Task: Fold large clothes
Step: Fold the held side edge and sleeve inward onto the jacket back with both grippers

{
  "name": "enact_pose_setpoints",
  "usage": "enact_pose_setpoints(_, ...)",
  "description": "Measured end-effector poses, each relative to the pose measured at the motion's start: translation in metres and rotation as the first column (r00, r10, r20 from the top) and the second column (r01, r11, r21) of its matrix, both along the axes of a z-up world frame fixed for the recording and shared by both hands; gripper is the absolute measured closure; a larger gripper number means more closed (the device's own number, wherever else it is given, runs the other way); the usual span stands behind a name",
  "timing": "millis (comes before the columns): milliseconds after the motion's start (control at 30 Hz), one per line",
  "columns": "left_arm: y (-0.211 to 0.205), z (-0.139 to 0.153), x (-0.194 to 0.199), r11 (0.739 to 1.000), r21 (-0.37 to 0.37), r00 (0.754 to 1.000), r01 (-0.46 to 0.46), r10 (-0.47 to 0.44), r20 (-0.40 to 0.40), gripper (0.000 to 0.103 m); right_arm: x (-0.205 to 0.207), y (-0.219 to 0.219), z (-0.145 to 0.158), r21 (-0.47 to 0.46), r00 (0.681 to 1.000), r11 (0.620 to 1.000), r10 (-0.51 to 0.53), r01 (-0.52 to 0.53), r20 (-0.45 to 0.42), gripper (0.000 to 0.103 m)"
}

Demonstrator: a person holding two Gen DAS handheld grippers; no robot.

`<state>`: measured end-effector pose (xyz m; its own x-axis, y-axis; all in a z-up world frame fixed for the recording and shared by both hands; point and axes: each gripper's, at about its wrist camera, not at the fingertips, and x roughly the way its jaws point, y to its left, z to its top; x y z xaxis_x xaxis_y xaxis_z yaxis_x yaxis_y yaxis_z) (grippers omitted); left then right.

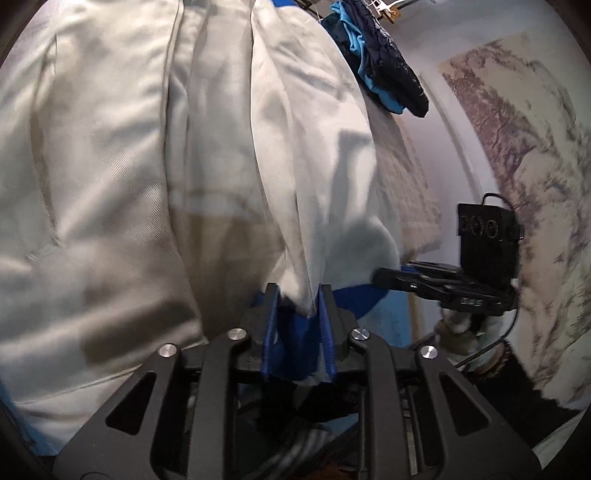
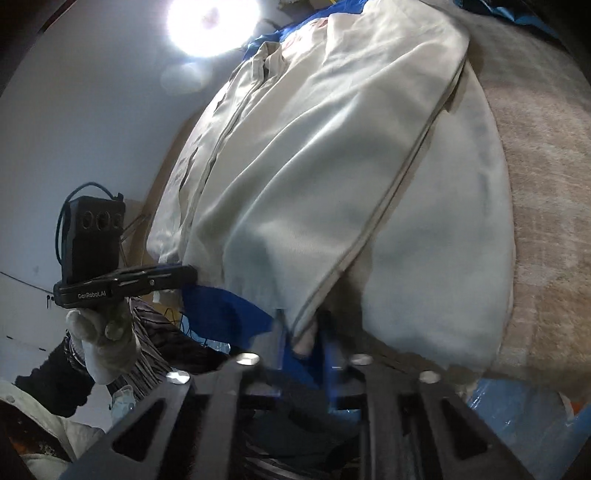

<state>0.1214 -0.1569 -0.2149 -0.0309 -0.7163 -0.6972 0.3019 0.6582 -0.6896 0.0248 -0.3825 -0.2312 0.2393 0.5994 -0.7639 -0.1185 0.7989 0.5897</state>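
Note:
A large cream-white garment with blue trim (image 1: 147, 147) hangs stretched ahead of both grippers, falling in long folds; it also fills the right wrist view (image 2: 332, 166). My left gripper (image 1: 299, 295) is shut on its white and blue hem. My right gripper (image 2: 301, 332) is shut on another part of the same hem, beside a seam edge. The right gripper shows side-on in the left wrist view (image 1: 380, 275), touching the hem. The left gripper shows in the right wrist view (image 2: 192, 273), held by a gloved hand (image 2: 99, 339).
A dark blue and turquoise garment (image 1: 380, 66) hangs at the upper right. A wall with a tree mural (image 1: 524, 147) is to the right. A beige textured surface (image 2: 535, 184) lies behind the garment. A bright ceiling lamp (image 2: 212, 22) glares above.

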Motion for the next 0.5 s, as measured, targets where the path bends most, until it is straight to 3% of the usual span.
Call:
enact_pose_setpoints(67, -0.001, -0.001, 0.0, 0.999, -0.042, 1.0, -0.007, 0.006, -0.022, 0.091, -0.005, -0.006, 0.007, 0.037, 1.0, 0.999, -0.011, 0.011, 0.009, 0.099)
enact_pose_setpoints(133, -0.004, -0.002, 0.0, 0.99, -0.139, 0.996, -0.027, 0.015, -0.085, 0.093, -0.011, -0.016, 0.023, 0.06, 0.999, 0.998, -0.024, 0.022, 0.04, 0.1)
enact_pose_setpoints(233, -0.02, 0.003, -0.003, 0.955, -0.293, 0.989, -0.037, -0.007, -0.147, 0.094, -0.028, -0.037, 0.057, 0.063, 0.994, 0.997, -0.044, 0.038, 0.101, 0.1)
enact_pose_setpoints(300, -0.037, 0.008, -0.007, 0.931, -0.365, 0.988, -0.012, -0.045, -0.147, 0.094, -0.041, -0.054, 0.077, 0.037, 0.988, 0.998, -0.057, 0.052, 0.14, 0.1)
enact_pose_setpoints(400, -0.067, 0.01, -0.012, 0.935, -0.347, 0.991, 0.077, -0.11, -0.076, 0.095, -0.05, -0.076, 0.082, 0.041, 0.984, 0.995, -0.098, 0.093, 0.146, 0.1)
enact_pose_setpoints(500, -0.074, -0.005, -0.011, 0.973, -0.203, 0.993, 0.108, -0.114, -0.018, 0.096, -0.043, -0.075, 0.056, 0.032, 0.99, 0.994, -0.111, 0.109, 0.084, 0.1)
